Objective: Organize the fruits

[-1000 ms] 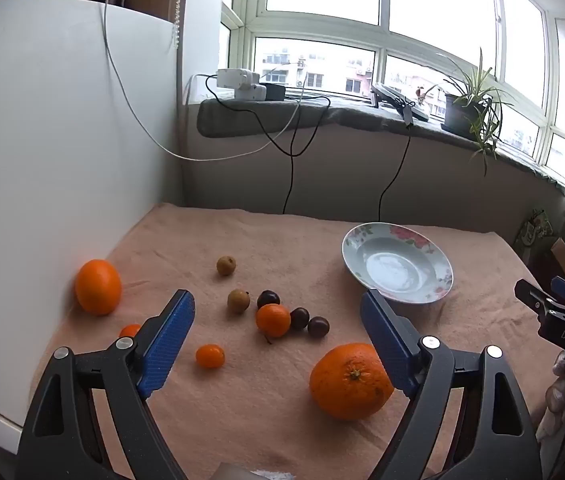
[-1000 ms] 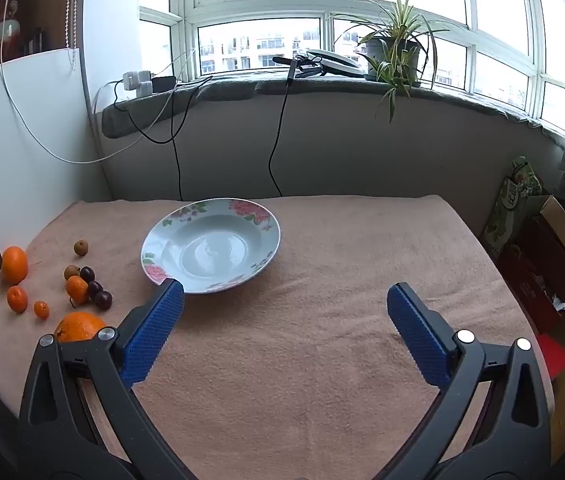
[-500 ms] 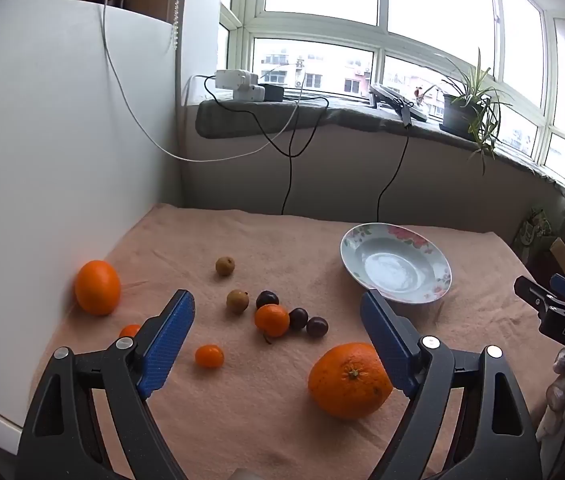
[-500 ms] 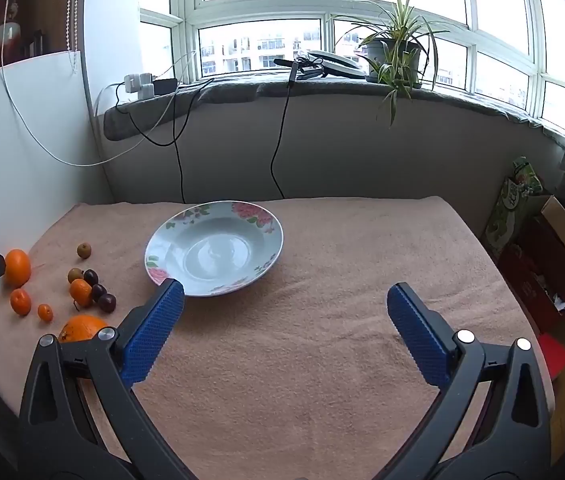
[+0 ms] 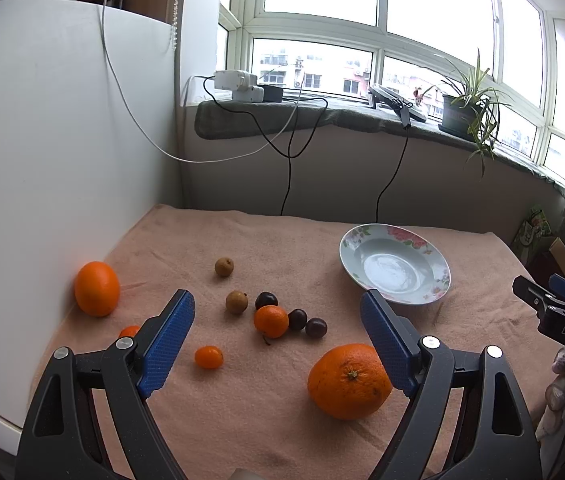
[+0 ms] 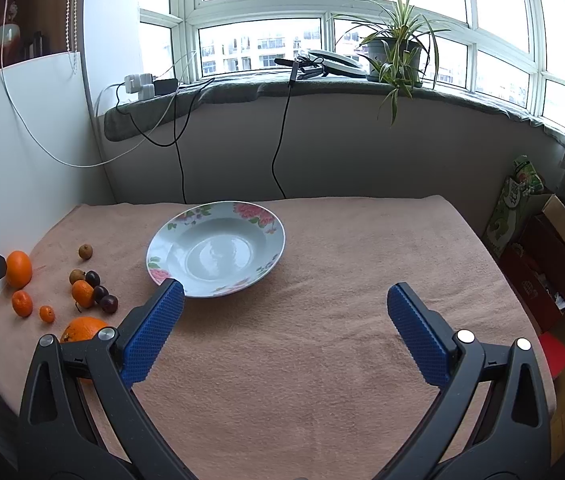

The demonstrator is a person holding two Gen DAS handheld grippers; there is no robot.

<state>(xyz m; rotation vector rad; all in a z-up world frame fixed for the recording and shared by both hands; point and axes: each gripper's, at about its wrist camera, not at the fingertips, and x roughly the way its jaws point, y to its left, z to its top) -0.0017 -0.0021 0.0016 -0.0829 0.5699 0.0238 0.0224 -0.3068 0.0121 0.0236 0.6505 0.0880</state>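
Fruits: I see a large dimpled orange [image 5: 348,381] nearest; small mandarins, dark plums farther left.
Plate [image 6: 218,216]: floral rim, empty.
Left gripper [image 5: 276,338]: wide.
Right gripper [image 6: 284,326]: wide.

orange fruits [image 5: 349,381], floral plate [image 5: 438,258]; pink cloth [image 5: 274,240]

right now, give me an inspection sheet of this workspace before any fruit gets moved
surface: pink towel covers the table.
job's things: empty floral plate; large orange nearest the left tool; second orange by the white panel; mandarin, three dark fruits, two brown fruits, two small orange fruits loose on the towel.
clutter: nothing seen on the towel.
grippers: left tool open, holding nothing; right tool open, holding nothing.
cables: black and white cables hang from the sill.
surroundings: potted plant, boxes beside the table.
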